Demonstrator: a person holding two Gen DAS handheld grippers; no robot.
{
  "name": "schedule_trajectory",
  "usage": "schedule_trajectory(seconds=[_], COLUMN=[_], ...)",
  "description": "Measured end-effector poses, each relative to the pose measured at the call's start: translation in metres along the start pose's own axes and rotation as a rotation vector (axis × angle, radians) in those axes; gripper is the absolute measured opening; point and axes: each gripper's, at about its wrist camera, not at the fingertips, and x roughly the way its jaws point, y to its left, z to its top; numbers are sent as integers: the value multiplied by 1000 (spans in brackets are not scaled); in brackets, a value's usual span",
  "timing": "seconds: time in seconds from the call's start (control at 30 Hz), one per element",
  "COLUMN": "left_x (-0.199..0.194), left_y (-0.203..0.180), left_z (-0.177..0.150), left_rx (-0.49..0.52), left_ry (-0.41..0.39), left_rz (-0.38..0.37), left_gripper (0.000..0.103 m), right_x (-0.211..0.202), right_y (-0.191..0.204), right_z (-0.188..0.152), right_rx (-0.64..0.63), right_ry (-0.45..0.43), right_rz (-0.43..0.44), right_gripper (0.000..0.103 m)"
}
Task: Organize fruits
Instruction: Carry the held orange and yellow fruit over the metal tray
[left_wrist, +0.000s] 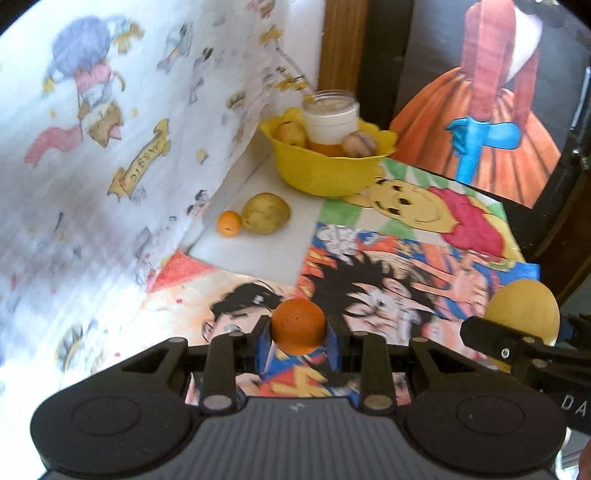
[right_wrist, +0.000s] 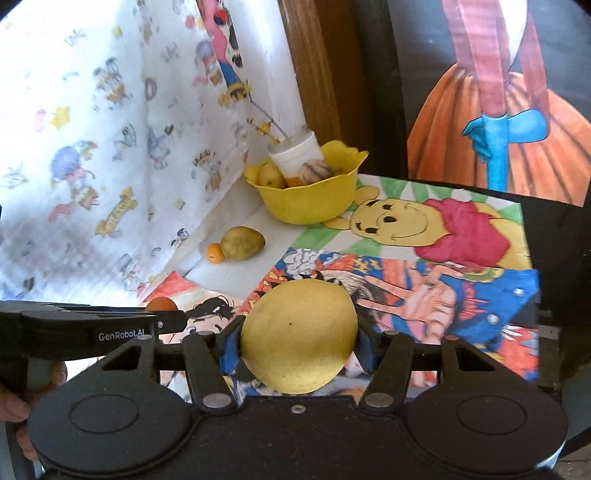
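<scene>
**A:** ok so where are we at? Our left gripper (left_wrist: 298, 334) has its blue pads clamped on a small orange fruit (left_wrist: 298, 325), one pad on each side, held over the cartoon drawings (left_wrist: 388, 280) covering the table.

**B:** yep, and our right gripper (right_wrist: 298, 341) is closed around a big yellow fruit (right_wrist: 298, 336), could be a lemon or a yellow orange, we can't tell which. It fills the gap between the pads.

**A:** the yellow bowl (left_wrist: 327, 171) sits at the far end next to the wall. We count two pale fruits in it, a bit of something orange, plus a white jar (left_wrist: 331, 120).

**B:** on the white strip just in front of the bowl we've got a yellowish-green fruit (left_wrist: 266, 213) and a tiny orange one (left_wrist: 229, 223) touching it, both close to the patterned sheet (left_wrist: 110, 147).
</scene>
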Motion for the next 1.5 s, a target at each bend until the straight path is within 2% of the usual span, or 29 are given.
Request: schedule_trajectory(seconds=[0.4, 0.6, 0.77, 1.0, 1.2, 1.5], left_x=[-58, -71, -78, -78, -63, -49], left_y=[-56, -75, -84, -94, -109, -115], left_z=[-46, -78, -108, -137, -157, -163], left_rx=[44, 105, 179, 217, 268, 270], left_ry=[31, 104, 174, 253, 280, 277], left_rz=[-60, -118, -157, -216, -222, -198], left_gripper=[34, 34, 34, 34, 33, 34], right_x=[-92, -114, -116, -111, -93, -75], right_y=[-42, -57, -63, -64, -72, -78], right_z=[-63, -96, -117, -140, -150, -151], right_rx=[5, 51, 59, 62, 17, -18], right_ry=[25, 73, 120, 169, 205, 226], right_rz=[-48, -93, -112, -122, -126, -110], right_gripper=[61, 61, 61, 61, 61, 61])
